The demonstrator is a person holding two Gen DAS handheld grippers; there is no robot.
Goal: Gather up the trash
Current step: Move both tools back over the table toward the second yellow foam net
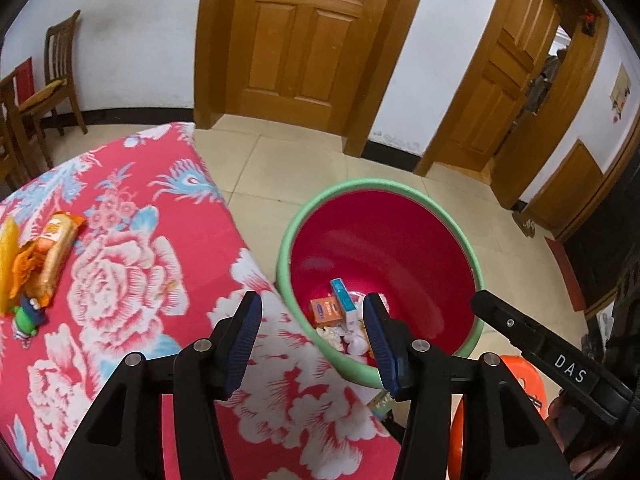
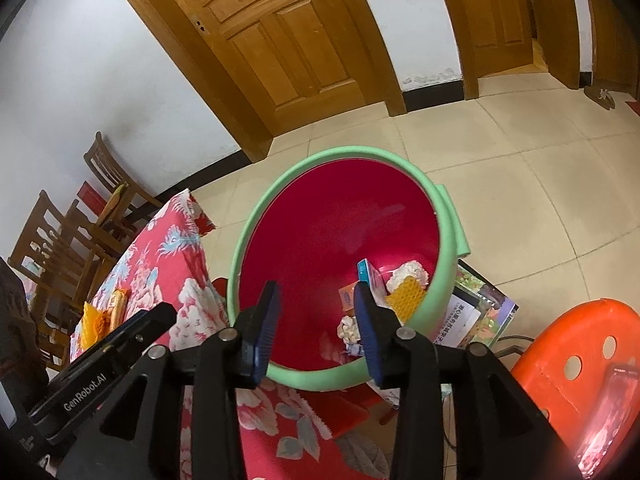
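A red bin with a green rim [image 1: 292, 224] [image 2: 280, 184] stands on the floor beside the table. Inside lie a small orange box [image 1: 326, 310] [image 2: 347, 298], a blue-and-white box [image 1: 344, 296] [image 2: 370, 276], crumpled white paper [image 1: 356, 344] [image 2: 408, 272] and a yellow honeycomb-patterned piece [image 2: 404, 300]. My left gripper [image 1: 312, 340] hangs open over the table corner and bin rim, nothing between its pads. My right gripper [image 2: 316, 324] is open above the bin, empty. On the table remain an orange snack wrapper [image 1: 54, 252] [image 2: 118, 306], a yellow wrapper [image 1: 8, 256] [image 2: 90, 326] and a small green-and-blue item [image 1: 28, 316].
A table with a red floral cloth [image 1: 132, 280] [image 2: 160, 264] fills the left. An orange plastic stool [image 2: 576, 360] [image 1: 524, 380] stands right of the bin, with books [image 2: 476, 312] on the floor beside it. Wooden chairs [image 1: 56, 68] [image 2: 80, 224] and doors [image 1: 296, 36] line the walls.
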